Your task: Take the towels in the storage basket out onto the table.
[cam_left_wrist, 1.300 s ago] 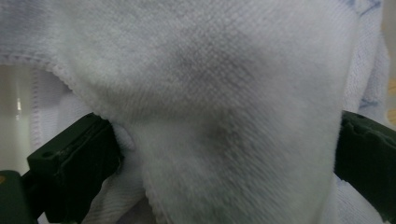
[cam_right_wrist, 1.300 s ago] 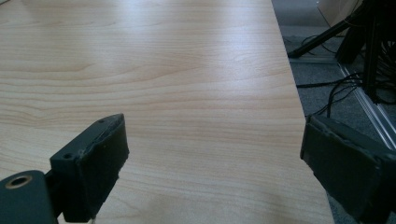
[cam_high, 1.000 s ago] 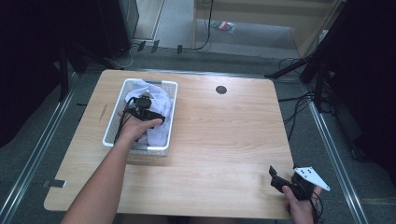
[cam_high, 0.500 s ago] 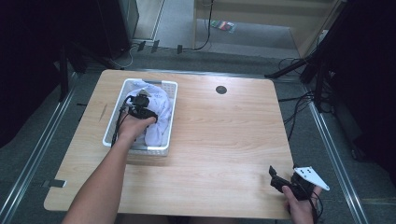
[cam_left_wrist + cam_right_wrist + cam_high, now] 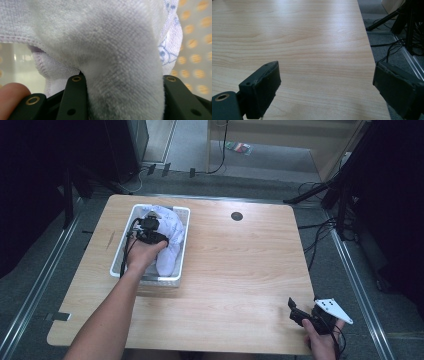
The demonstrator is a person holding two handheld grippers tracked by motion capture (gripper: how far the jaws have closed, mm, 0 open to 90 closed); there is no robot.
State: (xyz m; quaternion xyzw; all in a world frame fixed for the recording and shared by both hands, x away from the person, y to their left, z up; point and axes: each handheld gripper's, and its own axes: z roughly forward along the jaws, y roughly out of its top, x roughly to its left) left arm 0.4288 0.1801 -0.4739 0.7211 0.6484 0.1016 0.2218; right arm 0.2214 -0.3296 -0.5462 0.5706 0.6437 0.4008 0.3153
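L gripper (image 5: 148, 226), upper left of the high view, has just closed its jaws on a fold of white towel (image 5: 170, 240) inside the white basket (image 5: 186, 227), prob. lifting it a bit, while R gripper (image 5: 296, 309), lower right, rests wide open over bare table (image 5: 240, 265).

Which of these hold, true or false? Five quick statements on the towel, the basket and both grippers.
1. The left gripper has its fingers closed on the white towel. True.
2. The towel lies flat on the bare table. False: it sits in the white basket, bunched up.
3. The right gripper is open with nothing between its fingers. True.
4. The right gripper is over the basket. False: it is near the table's front right corner, far from the basket.
5. The towel is plain red. False: it is white with a pale blue print.
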